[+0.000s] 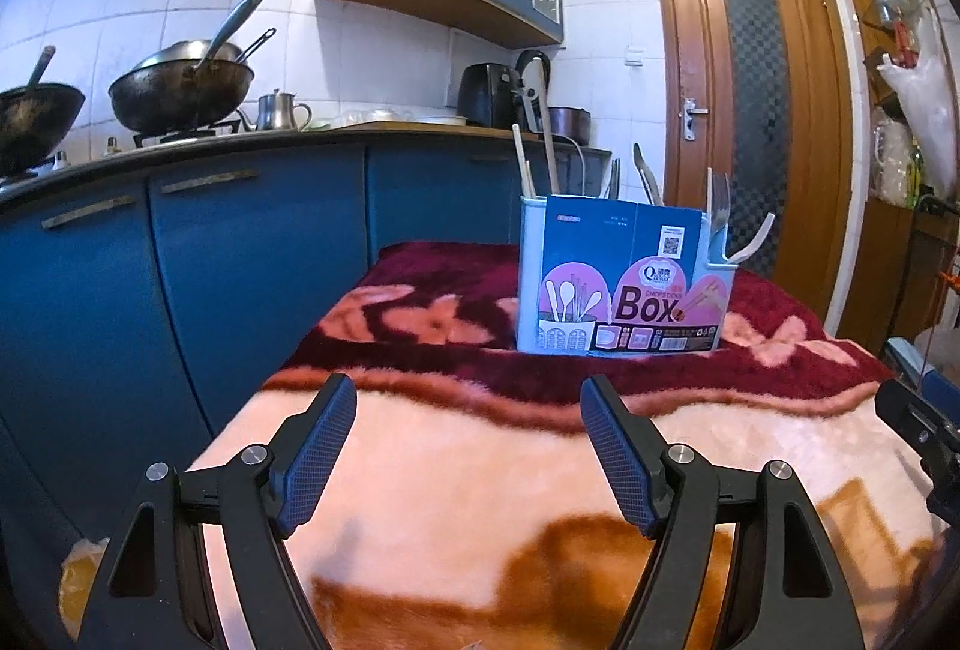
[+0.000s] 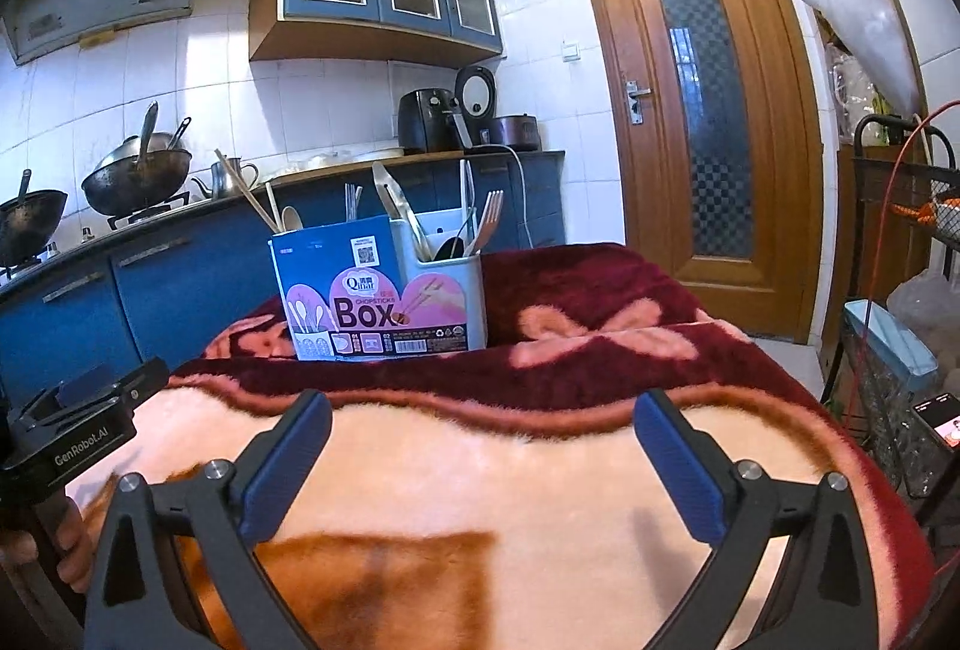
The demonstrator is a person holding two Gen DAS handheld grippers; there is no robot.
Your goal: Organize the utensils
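A white utensil holder (image 1: 624, 284) with a blue and pink "Box" label stands on the far part of the blanket-covered table (image 1: 468, 470); it also shows in the right wrist view (image 2: 384, 284). Chopsticks (image 1: 521, 164), tongs (image 2: 399, 212), forks (image 2: 489, 218), a white spoon (image 1: 753, 239) and a black ladle (image 2: 450, 246) stand in it. My left gripper (image 1: 468, 398) is open and empty, short of the holder. My right gripper (image 2: 483, 419) is open and empty, to the right. The left gripper's body (image 2: 78, 428) shows at the right view's left edge.
Blue kitchen cabinets (image 1: 252, 260) run along the table's left and far side, with woks (image 1: 180, 89), a kettle (image 1: 279, 110) and an air fryer (image 2: 426, 119) on the counter. A wooden door (image 2: 702, 110) is behind. A rack with boxes (image 2: 888, 368) stands right of the table.
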